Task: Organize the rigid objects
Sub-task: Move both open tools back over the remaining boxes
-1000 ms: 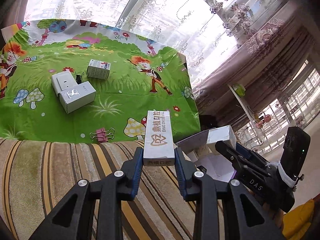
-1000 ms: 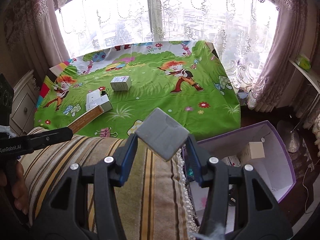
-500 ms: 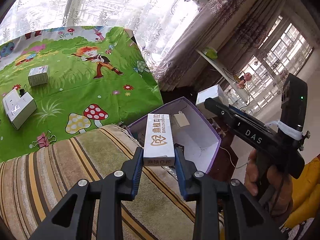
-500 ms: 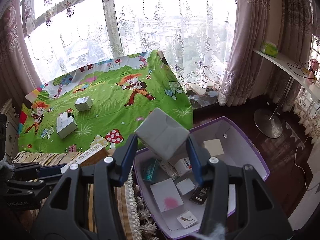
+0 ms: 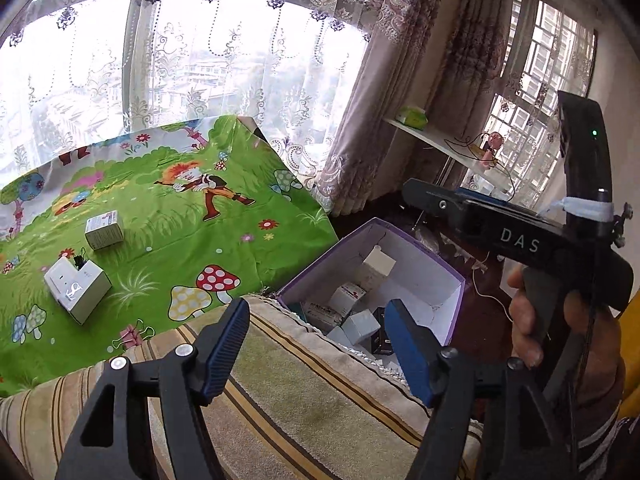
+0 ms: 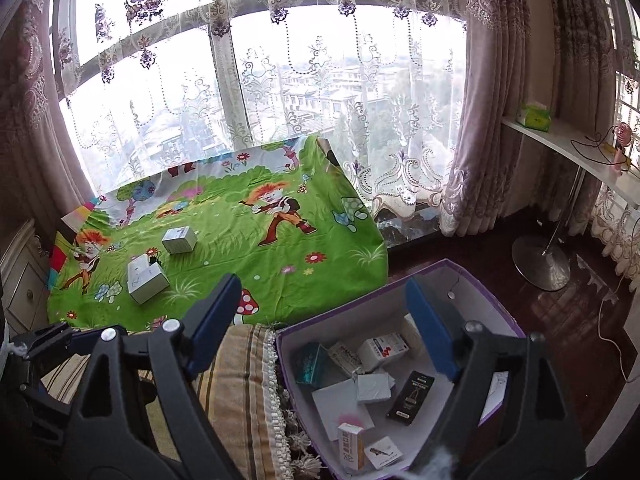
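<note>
Box (image 6: 472, 280) contents partly hidden: right gripper (image 6: 324, 316) fingers cover the middle of it, the lower rim is cut off by the frame, and small print on the packs is unreadable. Both grippers empty, jaws just been opening, nothing between them; left gripper (image 5: 320, 348) spread wide over the striped cushion (image 5: 304, 396) edge, right spread wide above the box. Grey carton (image 6: 374, 387) lies inside the box, near its centre, beside a black pack (image 6: 411, 397) whose long axis runs diagonally. Orange-and-white carton (image 6: 351, 446) lies at the near edge, long axis running toward the camera. About eight or nine items in the box (overlap makes the count rough). On the green cloth (image 6: 248, 248): three white boxes, two touching (image 6: 146, 280) and one apart (image 6: 179, 240), plus one pink clip (image 5: 130, 336). One hand (image 5: 560, 340) grips the right gripper's handle.
</note>
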{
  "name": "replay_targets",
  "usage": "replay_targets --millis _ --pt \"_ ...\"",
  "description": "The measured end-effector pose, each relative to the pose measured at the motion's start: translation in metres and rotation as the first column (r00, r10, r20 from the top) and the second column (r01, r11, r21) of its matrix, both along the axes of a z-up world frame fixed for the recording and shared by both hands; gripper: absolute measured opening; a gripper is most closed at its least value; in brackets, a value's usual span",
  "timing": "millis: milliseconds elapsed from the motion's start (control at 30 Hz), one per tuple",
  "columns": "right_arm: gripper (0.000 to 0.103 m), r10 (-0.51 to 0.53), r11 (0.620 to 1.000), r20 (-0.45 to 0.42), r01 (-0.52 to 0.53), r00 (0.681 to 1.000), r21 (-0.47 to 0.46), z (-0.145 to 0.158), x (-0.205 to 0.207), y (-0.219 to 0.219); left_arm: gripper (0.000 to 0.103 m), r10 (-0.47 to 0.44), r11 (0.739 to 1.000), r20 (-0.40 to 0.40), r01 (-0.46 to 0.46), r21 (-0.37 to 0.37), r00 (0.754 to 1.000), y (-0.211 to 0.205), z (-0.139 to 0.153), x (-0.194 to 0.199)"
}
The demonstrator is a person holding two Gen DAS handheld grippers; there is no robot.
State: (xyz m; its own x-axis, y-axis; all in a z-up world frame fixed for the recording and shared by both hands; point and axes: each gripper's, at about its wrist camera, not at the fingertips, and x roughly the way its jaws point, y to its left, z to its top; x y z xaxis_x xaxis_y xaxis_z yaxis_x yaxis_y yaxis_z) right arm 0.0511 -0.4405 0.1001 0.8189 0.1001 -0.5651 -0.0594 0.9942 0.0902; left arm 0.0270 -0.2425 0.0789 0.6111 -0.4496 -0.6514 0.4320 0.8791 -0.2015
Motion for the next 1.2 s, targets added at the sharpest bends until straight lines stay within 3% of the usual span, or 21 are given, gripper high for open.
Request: replay_targets --millis 133,233,333,400,833,967,1200 --pt "0.093 0.030 0.999 0.033 -0.029 0.999 -0.036 0.008 -0.004 0.015 0.071 0.029 0.999 0.094 -0.033 0.043 0.995 0.013 0.012 -0.008" --pt "0.096 0.056 0.996 0.045 -0.053 0.997 -0.067 0.011 -0.006 0.028 0.071 0.059 0.988 0.156 -0.079 0.129 0.986 0.027 0.018 -0.010" --pt "0.099 0.069 0.994 0.060 -0.064 0.996 -0.089 0.014 -0.008 0.040 0.073 0.137 0.949 0.226 -0.193 0.248 0.964 0.048 0.018 -0.007" --pt "0.102 0.090 0.992 0.071 -0.083 0.993 -0.095 0.016 -0.009 0.048 0.073 0.193 0.928 0.229 -0.253 0.272 0.954 0.068 0.016 -0.002" --pt "0.103 0.172 0.974 0.040 -0.164 0.984 -0.153 0.010 0.007 0.090 0.073 0.417 0.891 0.079 -0.424 0.163 0.906 0.184 -0.001 0.027" --pt "0.103 0.210 0.965 0.012 -0.205 0.978 -0.163 0.007 0.019 0.101 0.073 0.496 0.856 0.014 -0.492 0.160 0.868 0.213 -0.010 0.046" --pt "0.103 0.278 0.945 -0.034 -0.280 0.960 -0.167 -0.001 0.051 0.128 0.073 0.573 0.820 -0.155 -0.563 0.103 0.805 0.259 -0.028 0.089"
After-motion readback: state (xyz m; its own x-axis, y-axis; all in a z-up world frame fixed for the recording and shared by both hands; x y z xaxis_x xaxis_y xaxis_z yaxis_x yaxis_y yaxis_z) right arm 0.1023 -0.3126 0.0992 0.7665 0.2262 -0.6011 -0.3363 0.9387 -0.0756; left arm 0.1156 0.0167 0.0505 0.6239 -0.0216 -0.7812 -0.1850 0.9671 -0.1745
